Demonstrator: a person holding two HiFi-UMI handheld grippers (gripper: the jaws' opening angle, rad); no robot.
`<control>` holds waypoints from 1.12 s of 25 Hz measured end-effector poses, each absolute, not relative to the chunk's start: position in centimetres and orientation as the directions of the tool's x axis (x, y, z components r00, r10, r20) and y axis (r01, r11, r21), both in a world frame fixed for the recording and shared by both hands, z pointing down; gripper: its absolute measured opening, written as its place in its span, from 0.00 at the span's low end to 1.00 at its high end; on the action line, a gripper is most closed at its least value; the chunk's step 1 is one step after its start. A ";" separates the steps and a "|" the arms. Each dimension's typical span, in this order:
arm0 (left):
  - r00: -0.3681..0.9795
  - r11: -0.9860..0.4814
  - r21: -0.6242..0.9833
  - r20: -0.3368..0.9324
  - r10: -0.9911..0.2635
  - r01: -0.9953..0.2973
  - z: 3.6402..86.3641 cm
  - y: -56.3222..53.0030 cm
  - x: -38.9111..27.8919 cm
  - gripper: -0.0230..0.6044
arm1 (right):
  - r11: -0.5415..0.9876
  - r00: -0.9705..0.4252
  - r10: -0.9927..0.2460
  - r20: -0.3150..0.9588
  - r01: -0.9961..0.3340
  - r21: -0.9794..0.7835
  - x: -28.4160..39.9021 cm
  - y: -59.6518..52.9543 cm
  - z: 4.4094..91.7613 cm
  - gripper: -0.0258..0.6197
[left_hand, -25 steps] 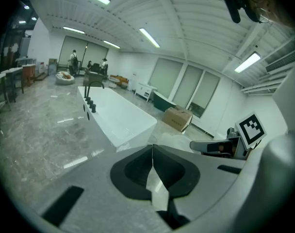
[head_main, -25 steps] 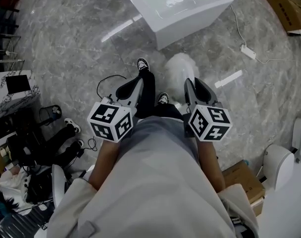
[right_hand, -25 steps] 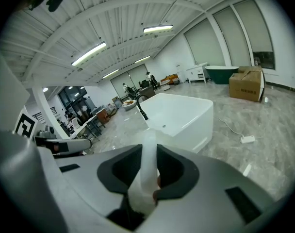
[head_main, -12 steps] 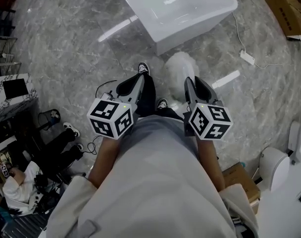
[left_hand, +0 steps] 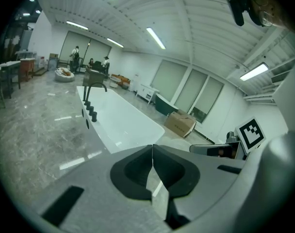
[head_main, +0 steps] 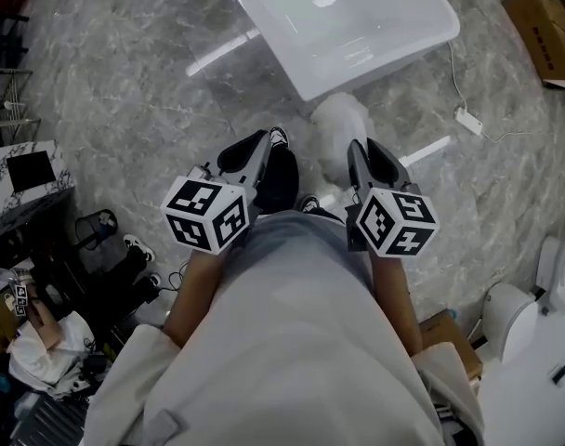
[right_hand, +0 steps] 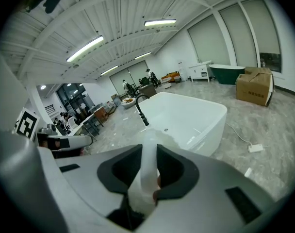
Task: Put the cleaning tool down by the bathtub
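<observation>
Head view: left gripper [head_main: 262,142] and right gripper [head_main: 361,149] held side by side over the grey marble-patterned floor [head_main: 124,82]. Noted the fluffy white head of the white cleaning tool [head_main: 341,124] just beyond the right fingertips, close to the near wall of the glossy white rectangular bathtub [head_main: 357,26]; contact with the wall could not be told.

Left gripper view: fingers [left_hand: 138,166] were pressed together tip to tip, with nothing between them. Bathtub lay ahead of the tips and to their left, with a black faucet [left_hand: 91,89] at its far rim.

Right gripper view: fingers [right_hand: 174,171] were clamped on the tool's translucent white handle [right_hand: 147,166]. Handle ran out past the tips toward the bathtub. White power strip [right_hand: 255,148] lay on the floor, well right of the fingers.
</observation>
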State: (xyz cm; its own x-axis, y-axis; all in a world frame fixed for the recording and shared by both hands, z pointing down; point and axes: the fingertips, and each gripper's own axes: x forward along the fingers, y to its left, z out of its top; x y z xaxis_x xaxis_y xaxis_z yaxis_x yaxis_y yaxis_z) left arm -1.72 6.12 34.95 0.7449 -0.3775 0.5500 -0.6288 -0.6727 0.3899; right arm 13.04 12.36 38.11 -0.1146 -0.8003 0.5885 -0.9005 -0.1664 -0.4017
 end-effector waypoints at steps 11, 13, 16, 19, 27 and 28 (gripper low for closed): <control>0.790 -0.700 0.419 0.502 -0.353 -0.579 34.0 -2.7 -1.4 0.05 | -0.197 -0.069 -0.806 0.588 -0.905 -0.376 12.7 4.3 36.9 0.18; 0.797 -0.710 0.417 0.493 -0.348 -0.568 33.7 -4.2 -1.5 0.05 | -0.198 -0.063 -0.809 0.584 -0.907 -0.372 12.3 2.9 36.7 0.18; 0.807 -0.723 0.413 0.481 -0.343 -0.554 33.5 -6.3 -1.6 0.05 | -0.200 -0.052 -0.814 0.578 -0.910 -0.364 11.9 0.9 36.4 0.18; 0.813 -0.729 0.412 0.471 -0.342 -0.546 33.3 -8.2 -1.8 0.05 | -0.202 -0.045 -0.817 0.575 -0.911 -0.359 11.6 -0.7 36.2 0.18; 0.818 -0.723 0.428 0.466 -0.337 -0.542 34.1 -11.0 -2.6 0.05 | -0.199 -0.024 -0.818 0.575 -0.926 -0.321 11.4 -3.9 36.5 0.18; 0.819 -0.721 0.434 0.467 -0.334 -0.541 34.2 -11.1 -2.7 0.05 | -0.199 -0.023 -0.817 0.576 -0.926 -0.320 11.3 -4.1 36.6 0.18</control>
